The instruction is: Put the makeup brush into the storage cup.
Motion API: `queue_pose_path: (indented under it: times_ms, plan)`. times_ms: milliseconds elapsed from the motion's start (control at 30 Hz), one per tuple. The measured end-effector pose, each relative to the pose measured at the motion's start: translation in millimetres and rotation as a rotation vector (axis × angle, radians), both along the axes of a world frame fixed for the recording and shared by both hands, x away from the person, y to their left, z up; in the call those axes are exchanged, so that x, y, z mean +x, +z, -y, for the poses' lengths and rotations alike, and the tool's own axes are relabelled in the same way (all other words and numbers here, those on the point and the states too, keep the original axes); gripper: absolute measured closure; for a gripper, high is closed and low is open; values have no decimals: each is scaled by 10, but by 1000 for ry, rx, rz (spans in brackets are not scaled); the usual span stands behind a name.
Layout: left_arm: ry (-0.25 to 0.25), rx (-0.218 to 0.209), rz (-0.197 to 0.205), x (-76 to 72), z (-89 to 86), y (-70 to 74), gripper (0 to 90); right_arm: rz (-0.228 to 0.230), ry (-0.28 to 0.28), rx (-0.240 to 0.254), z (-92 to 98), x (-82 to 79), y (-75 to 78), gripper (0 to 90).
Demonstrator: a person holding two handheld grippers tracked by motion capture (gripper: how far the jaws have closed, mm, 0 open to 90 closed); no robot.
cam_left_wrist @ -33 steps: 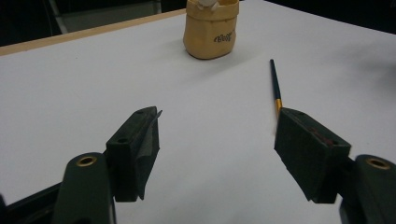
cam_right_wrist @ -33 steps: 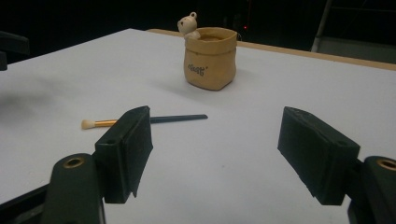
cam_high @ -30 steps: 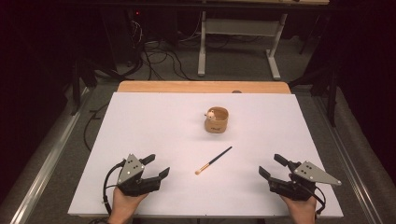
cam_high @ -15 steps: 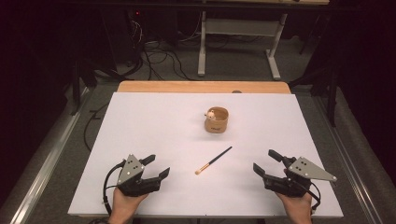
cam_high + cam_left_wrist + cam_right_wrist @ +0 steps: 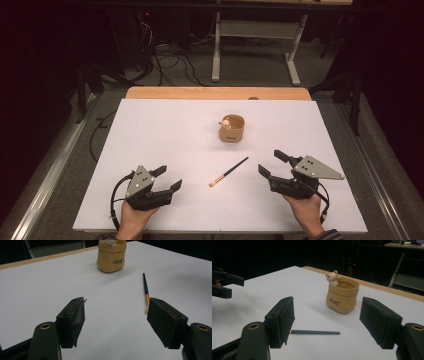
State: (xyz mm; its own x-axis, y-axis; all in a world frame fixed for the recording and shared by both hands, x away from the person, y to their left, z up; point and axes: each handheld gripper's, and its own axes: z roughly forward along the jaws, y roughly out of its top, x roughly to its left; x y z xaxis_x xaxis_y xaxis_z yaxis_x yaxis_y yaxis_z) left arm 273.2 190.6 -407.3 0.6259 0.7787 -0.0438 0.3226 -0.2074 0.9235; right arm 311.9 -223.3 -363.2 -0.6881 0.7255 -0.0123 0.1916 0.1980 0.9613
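Observation:
A tan sack-shaped cup [image 5: 231, 128] with a small bear figure on its rim stands upright right of the table's middle. A thin dark-handled brush [image 5: 229, 171] lies slantwise in front of it, pale tip toward me. My left gripper [image 5: 169, 178] rests open near the front left, well left of the brush. My right gripper [image 5: 270, 161] is open just right of the brush's handle end. In the left gripper view the gripper [image 5: 116, 300] has the brush [image 5: 145, 288] beside its right jaw and the cup [image 5: 110, 255] beyond. In the right gripper view the gripper [image 5: 327, 300] frames the cup [image 5: 342, 295], with the brush [image 5: 314, 332] low between its jaws.
A white sheet [image 5: 165, 130] covers the table, with a wooden strip [image 5: 217, 93] showing along the far edge. Beyond it are cables and a desk's white legs [image 5: 216, 55] on the grey floor. The left gripper's jaws [image 5: 224, 282] show at the left of the right gripper view.
My right gripper has moved left and a little forward, closer to the brush's handle end, still open. The left gripper, brush and cup have not moved.

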Motion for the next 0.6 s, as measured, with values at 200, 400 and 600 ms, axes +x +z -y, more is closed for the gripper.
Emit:
queue_pose_path:
  times_ms: [200,400,600]
  plan:
    - [12,-12,-4,9,-20,-4,310,-19,5,41,-56,95,14,300]
    - [13,-9,-4,11,-14,-7,310,-22,7,64,-104,184,28,300]
    - [12,-10,-5,17,-12,-10,310,-27,8,75,-189,284,39,298]
